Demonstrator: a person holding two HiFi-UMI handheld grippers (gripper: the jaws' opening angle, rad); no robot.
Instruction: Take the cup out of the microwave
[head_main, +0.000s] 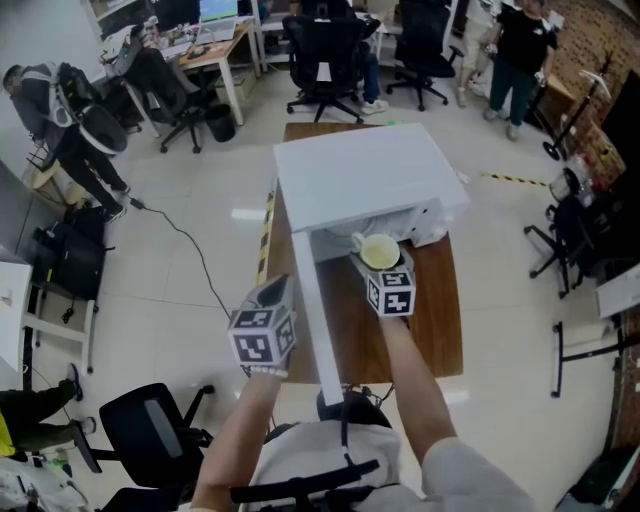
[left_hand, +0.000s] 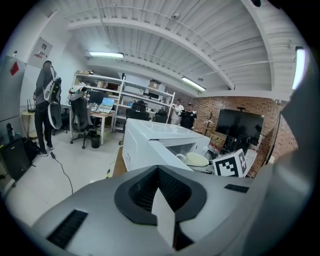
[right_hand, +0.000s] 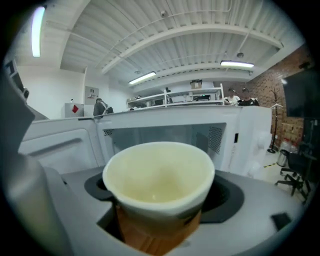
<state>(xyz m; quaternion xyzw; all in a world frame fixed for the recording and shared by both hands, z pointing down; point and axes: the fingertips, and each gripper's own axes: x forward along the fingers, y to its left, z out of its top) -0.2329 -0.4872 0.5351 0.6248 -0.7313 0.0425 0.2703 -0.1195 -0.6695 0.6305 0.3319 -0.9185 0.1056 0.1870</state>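
Right gripper pinches the cup, which sits just in front of the microwave mouth and looks clear of the cavity. Left gripper has its jaws pressed together, empty, beside the open door. Extraction looks basically done - what's left is setting the cup down.

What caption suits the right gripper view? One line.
Right gripper holds a pale cup before the open microwave.
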